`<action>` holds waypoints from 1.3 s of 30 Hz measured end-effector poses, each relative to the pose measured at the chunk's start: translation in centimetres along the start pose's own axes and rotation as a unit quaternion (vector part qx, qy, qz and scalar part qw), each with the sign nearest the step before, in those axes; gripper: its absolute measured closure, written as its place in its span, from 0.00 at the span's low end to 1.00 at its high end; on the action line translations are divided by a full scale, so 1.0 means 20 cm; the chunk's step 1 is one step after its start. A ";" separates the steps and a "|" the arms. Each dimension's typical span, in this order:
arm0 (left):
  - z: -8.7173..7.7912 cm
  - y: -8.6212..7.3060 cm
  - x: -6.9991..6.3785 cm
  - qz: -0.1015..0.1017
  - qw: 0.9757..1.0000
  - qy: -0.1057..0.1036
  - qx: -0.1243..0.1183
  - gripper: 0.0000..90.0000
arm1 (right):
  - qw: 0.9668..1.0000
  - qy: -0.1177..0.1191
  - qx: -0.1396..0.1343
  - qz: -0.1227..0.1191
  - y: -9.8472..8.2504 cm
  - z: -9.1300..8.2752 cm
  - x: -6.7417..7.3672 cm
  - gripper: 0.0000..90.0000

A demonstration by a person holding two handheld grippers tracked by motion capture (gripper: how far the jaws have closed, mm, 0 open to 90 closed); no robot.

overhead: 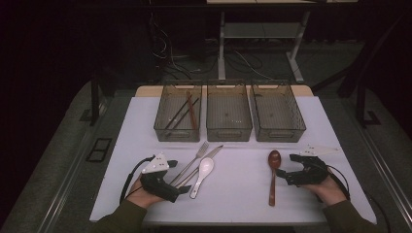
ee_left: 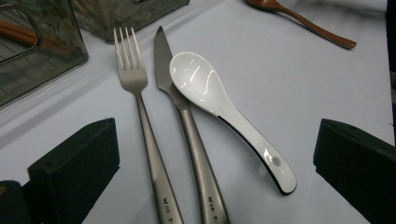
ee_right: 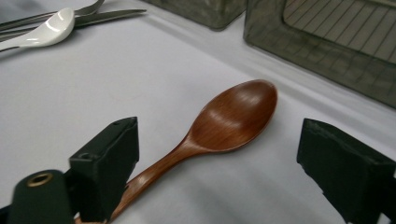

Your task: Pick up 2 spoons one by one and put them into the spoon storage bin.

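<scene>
Both tools, left (overhead: pixel 180 187) and right (overhead: pixel 286 171), are wide open, holding nothing; only chopsticks (overhead: pixel 187 112) are binned, brown spoon (ee_right: pixel 224 128) waits near the surface's front edge.

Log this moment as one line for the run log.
left gripper: open, by fork | right gripper: open, wooden spoon between jaws, unheld | chopsticks: left bin

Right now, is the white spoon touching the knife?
Touching. The left gripper view shows the white spoon lying across the knife, its bowl overlapping the blade with no gap.
</scene>
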State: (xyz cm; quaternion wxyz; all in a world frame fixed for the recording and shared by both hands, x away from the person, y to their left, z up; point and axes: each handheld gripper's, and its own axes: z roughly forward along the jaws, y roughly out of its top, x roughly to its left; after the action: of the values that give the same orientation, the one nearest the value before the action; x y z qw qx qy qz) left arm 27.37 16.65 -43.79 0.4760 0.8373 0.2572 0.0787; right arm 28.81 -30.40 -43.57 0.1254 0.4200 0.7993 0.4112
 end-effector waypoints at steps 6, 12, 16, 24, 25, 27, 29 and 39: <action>0.00 0.00 0.00 -0.001 1.000 -0.001 0.000 0.00 | 1.000 0.001 0.007 0.010 0.04 0.00 0.00 0.30; 0.00 0.00 0.00 -0.002 1.000 -0.001 -0.002 0.00 | 1.000 0.023 0.019 -0.010 0.06 0.02 0.04 0.62; 0.00 0.00 0.00 0.000 1.000 -0.001 0.000 0.00 | 0.999 0.044 0.025 -0.019 0.07 0.05 0.08 0.81; 0.00 0.00 0.00 -0.001 1.000 0.000 -0.001 0.00 | 0.995 0.071 0.056 -0.039 0.06 0.11 0.14 0.99; 0.00 0.00 0.00 -0.001 1.000 0.000 -0.001 0.00 | 0.995 0.073 0.061 -0.042 0.06 0.12 0.14 0.99; 0.00 0.00 0.00 -0.001 1.000 0.000 -0.001 0.00 | 0.994 0.074 0.070 -0.045 0.05 0.13 0.15 0.99; 0.00 0.00 0.00 -0.001 1.000 0.000 -0.001 0.00 | 0.993 0.076 0.076 -0.048 0.04 0.13 0.16 0.99; 0.00 0.00 0.00 -0.001 1.000 0.000 -0.002 0.00 | 0.991 0.065 0.103 -0.058 0.02 0.12 0.17 0.99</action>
State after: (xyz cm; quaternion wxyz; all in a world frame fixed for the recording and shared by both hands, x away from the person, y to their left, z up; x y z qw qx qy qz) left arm 27.41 16.66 -43.80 0.4774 0.8362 0.2581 0.0789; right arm 28.28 -26.28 -44.27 0.0526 0.3561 0.8669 0.3448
